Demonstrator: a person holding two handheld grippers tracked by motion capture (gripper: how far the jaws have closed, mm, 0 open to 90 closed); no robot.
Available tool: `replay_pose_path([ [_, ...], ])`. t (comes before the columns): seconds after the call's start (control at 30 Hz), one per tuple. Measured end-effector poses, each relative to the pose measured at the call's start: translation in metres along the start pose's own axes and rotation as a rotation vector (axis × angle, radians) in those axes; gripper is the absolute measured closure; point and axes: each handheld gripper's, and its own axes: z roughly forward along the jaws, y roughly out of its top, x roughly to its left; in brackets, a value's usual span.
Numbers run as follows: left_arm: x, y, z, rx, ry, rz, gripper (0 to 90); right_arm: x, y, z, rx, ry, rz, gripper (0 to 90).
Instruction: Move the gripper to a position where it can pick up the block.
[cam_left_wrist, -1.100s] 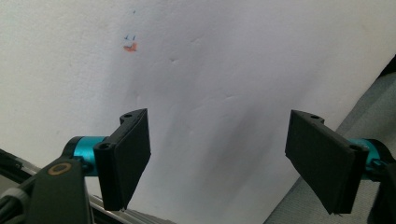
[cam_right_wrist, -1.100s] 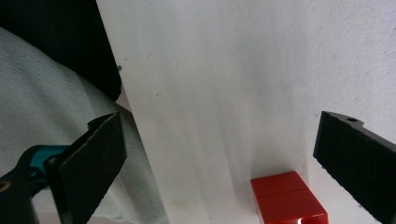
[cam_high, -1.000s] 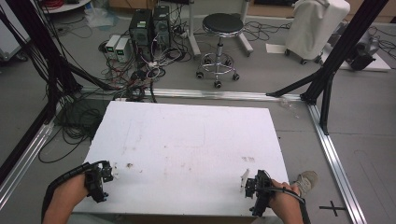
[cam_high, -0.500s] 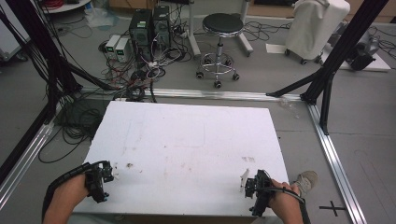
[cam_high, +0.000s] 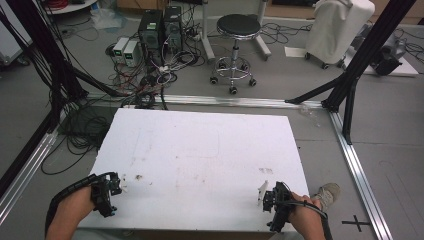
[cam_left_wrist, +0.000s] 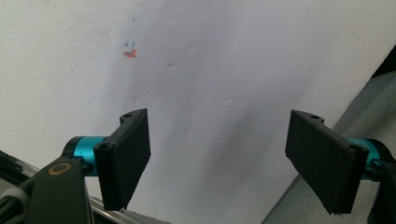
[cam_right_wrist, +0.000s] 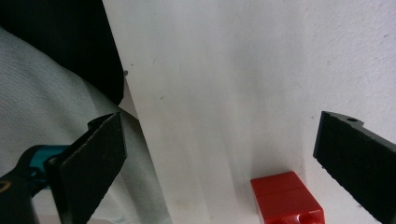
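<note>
Where the red block (cam_right_wrist: 287, 198) sits on the white worktop (cam_high: 200, 150), it lies betw. the right gripper (cam_right_wrist: 233, 158) fingers, w/o contact; fingers wide apart, nothing held. Left gripper (cam_left_wrist: 224, 158) near worktop's front-left edge: fingers spread wide, empty.

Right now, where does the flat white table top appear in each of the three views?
High view: flat white table top in the middle, reaching the lower edge.
Left gripper view: most of the picture, behind the open jaws.
Right gripper view: middle and right, with a red block at the bottom.
Shared landmark: the top's straight edge.
</note>
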Motion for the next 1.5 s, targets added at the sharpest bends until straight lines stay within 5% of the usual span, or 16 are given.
replay_pose_path([
  [0.43,0.000,0.000,-0.001,-0.008,-0.002,-0.003,22.5,-0.015,-0.022,-0.022,-0.066,-0.011,-0.024,1.8],
  [1.07,0.000,0.000,-0.002,-0.015,0.005,-0.007,22.5,-0.034,-0.043,-0.035,-0.003,-0.035,-0.146,1.8],
  [1.5,0.000,-0.001,-0.002,-0.017,0.006,-0.016,22.5,-0.042,-0.051,-0.018,0.025,-0.021,-0.196,1.8],
])
